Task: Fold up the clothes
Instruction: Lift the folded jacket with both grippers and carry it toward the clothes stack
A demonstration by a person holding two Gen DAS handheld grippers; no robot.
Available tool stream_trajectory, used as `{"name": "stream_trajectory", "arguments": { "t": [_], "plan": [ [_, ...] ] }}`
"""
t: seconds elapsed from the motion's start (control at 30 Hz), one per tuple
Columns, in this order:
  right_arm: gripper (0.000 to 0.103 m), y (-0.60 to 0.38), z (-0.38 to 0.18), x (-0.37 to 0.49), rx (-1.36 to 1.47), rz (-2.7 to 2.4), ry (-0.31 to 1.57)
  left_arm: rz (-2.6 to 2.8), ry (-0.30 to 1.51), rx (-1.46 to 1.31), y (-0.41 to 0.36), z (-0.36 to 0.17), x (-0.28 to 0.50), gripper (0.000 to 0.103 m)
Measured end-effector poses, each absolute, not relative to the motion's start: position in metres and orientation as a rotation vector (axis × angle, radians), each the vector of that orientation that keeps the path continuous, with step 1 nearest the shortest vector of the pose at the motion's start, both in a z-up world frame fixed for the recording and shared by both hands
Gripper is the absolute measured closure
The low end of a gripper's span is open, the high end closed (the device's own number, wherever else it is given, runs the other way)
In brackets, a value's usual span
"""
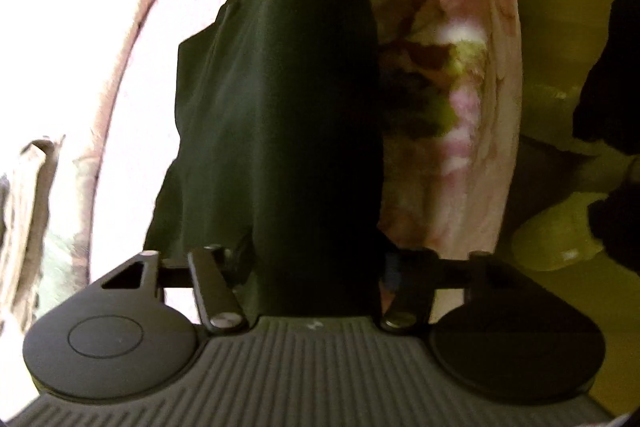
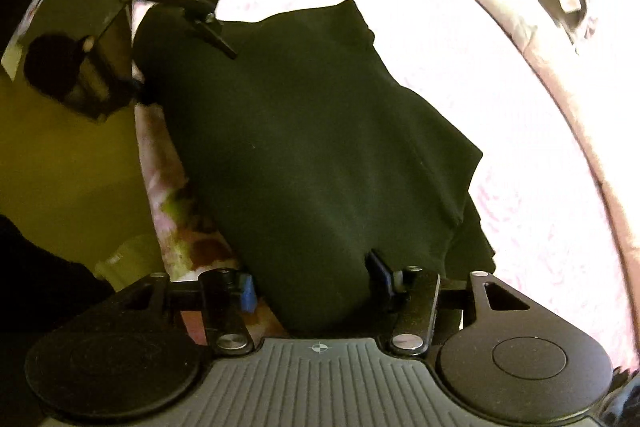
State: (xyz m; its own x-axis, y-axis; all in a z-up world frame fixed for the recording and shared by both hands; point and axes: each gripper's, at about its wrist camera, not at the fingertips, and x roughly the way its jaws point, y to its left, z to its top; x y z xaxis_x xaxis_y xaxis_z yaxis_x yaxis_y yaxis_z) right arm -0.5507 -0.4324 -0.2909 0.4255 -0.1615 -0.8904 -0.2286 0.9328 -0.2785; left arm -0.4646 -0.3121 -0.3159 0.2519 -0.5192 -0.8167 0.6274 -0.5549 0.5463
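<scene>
Dark green garment [image 2: 320, 155] lies along the floral bed's [image 2: 500, 99] edge, my right gripper [image 2: 316, 287] pinching its near end, my left gripper [image 2: 176, 27] seemingly clamping the far end.

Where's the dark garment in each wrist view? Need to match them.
Left wrist: dark garment fills the centre, running from the top edge down between the left gripper fingers.
Right wrist: it spreads across the centre, lower end between the right gripper fingers; the other gripper sits at its far corner, upper left.
Shared landmark: floral bedspread beside the garment.
</scene>
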Motion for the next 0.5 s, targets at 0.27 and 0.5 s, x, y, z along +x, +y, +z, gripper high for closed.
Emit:
{"name": "stream_trajectory", "arguments": {
  "t": [0.27,0.5],
  "plan": [
    [0.013,-0.398,-0.326,-0.568,-0.639,0.118,1.053,-1.543,0.273,1.45,-0.326,-0.299,-0.446,0.066],
    [0.054,-0.419,-0.341,-0.557,-0.679,0.06,1.116,-1.572,0.31,1.449,-0.334,-0.285,-0.439,0.068]
  ]
}}
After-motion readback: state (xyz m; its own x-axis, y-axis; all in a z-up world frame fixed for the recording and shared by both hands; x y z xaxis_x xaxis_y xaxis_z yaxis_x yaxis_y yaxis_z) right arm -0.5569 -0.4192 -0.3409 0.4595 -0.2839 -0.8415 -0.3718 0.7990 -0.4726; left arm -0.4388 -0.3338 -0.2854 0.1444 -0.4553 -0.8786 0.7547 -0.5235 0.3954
